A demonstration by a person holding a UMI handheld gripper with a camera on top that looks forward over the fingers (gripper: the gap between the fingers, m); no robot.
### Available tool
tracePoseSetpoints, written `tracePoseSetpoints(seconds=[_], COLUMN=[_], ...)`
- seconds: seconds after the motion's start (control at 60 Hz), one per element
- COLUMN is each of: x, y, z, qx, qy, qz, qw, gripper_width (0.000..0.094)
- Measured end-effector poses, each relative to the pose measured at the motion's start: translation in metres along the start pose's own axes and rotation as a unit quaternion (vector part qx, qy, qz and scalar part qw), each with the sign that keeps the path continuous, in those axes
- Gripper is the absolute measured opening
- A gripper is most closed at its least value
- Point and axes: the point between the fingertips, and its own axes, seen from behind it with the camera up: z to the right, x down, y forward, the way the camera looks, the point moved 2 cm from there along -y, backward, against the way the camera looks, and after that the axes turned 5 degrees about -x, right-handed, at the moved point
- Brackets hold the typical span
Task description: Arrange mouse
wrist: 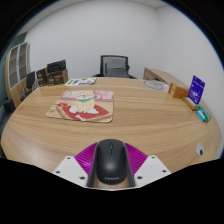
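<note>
A black computer mouse (110, 163) with a scroll wheel and a small logo sits between my gripper's (111, 167) two fingers, and both magenta pads (88, 158) press against its sides. It is held above the near edge of the wooden table (140, 115). A mouse mat (82, 106) with a cartoon print lies flat on the table beyond the fingers, a little to the left.
A black office chair (116, 66) stands behind the table's far side. A blue box (197, 88) and a small teal object (202, 114) sit near the table's right edge. Shelves (17, 72) with items line the left wall.
</note>
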Motion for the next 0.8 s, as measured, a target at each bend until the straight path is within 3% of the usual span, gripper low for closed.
tracePoseSetpoints(seconds=[0.25,0.35,0.583,0.8], x=[0.0,-0.006,-0.128,-0.219], y=[-0.002,-0.013,-0.048,0.005], z=[0.002,-0.004,0.005,-0.034], qx=[0.019,0.0,0.008,-0.004], qy=[0.013,0.027,0.037,0.0], qz=[-0.005,-0.022,0.046,0.084], qw=[1.0,0.999,0.998,0.996], gripper_width=[0.0304,0.0277,0.0278,0.0275])
